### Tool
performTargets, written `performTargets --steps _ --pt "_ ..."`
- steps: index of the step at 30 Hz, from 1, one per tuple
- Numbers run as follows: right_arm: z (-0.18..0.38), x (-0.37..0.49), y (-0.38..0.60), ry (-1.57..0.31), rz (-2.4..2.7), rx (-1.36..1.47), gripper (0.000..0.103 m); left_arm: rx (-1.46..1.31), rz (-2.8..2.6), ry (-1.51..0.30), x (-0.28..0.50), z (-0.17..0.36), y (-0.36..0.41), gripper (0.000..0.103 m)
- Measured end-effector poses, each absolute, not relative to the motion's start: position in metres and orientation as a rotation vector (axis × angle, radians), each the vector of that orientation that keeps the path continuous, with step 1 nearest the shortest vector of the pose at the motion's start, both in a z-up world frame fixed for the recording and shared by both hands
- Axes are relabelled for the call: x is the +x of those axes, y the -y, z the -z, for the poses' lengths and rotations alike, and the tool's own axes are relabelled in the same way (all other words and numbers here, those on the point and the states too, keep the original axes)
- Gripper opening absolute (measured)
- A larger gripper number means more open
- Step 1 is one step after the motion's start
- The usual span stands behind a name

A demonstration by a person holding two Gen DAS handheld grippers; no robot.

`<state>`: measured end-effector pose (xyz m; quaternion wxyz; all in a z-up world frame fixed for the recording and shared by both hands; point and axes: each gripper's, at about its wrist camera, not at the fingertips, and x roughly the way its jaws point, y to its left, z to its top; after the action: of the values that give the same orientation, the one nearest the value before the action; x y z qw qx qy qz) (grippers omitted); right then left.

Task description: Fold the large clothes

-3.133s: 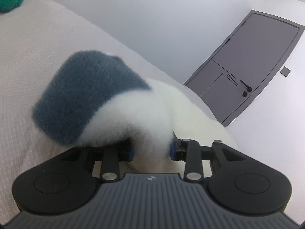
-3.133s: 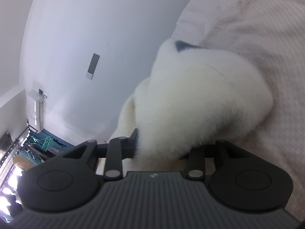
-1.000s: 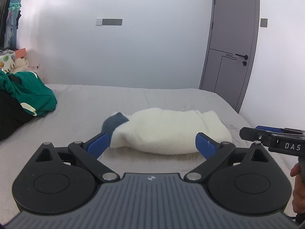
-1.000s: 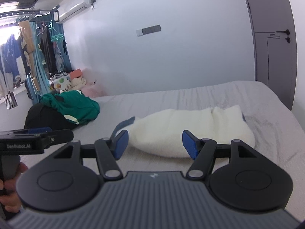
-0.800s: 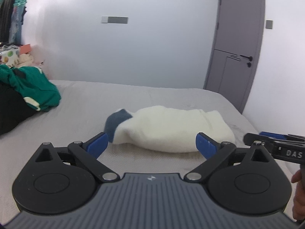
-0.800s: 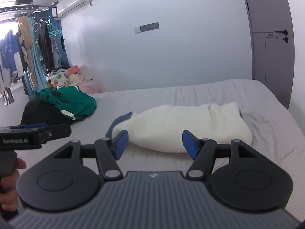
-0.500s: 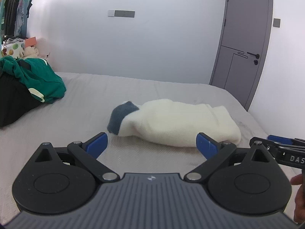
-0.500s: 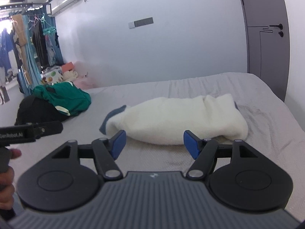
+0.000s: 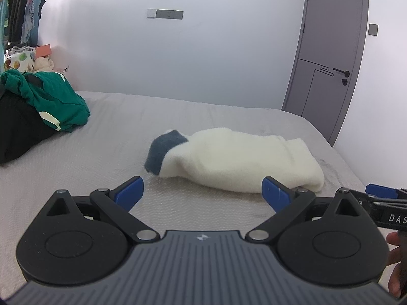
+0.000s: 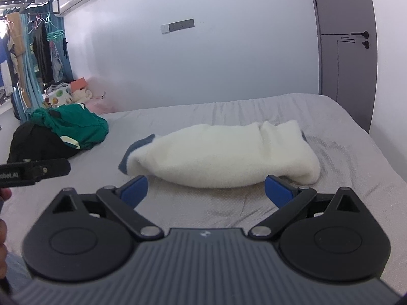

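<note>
White wall (image 9: 216,58), grey door (image 9: 328,58), probably bedroom.

We see only a sliver of the right gripper (image 9: 386,203) at the left wrist view's right edge, its lettering cut off, and the hand (image 9: 396,267) below it is mostly out of frame. The black garment (image 9: 17,127) runs past the left edge under the green garment (image 9: 51,96). The hanging clothes (image 10: 38,50) are too small to identify.

Cream fleece garment (image 9: 239,162), slate-blue cuff (image 9: 162,152)
</note>
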<state>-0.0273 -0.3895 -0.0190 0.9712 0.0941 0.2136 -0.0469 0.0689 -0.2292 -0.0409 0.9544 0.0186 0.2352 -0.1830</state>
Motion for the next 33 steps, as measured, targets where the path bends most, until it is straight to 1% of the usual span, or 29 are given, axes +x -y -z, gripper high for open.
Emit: performTargets --steps 8,33 --pt "0.0201 -0.0249 0.3907 -0.444 0.105 0.190 0.100 0.028 0.382 -0.493 0.0724 0.0435 0.2298 0.101" --pt "0.0198 -0.0227 0.3944 -0.444 0.118 0.199 0.100 0.010 0.392 -0.462 0.0644 0.0357 0.2297 0.101"
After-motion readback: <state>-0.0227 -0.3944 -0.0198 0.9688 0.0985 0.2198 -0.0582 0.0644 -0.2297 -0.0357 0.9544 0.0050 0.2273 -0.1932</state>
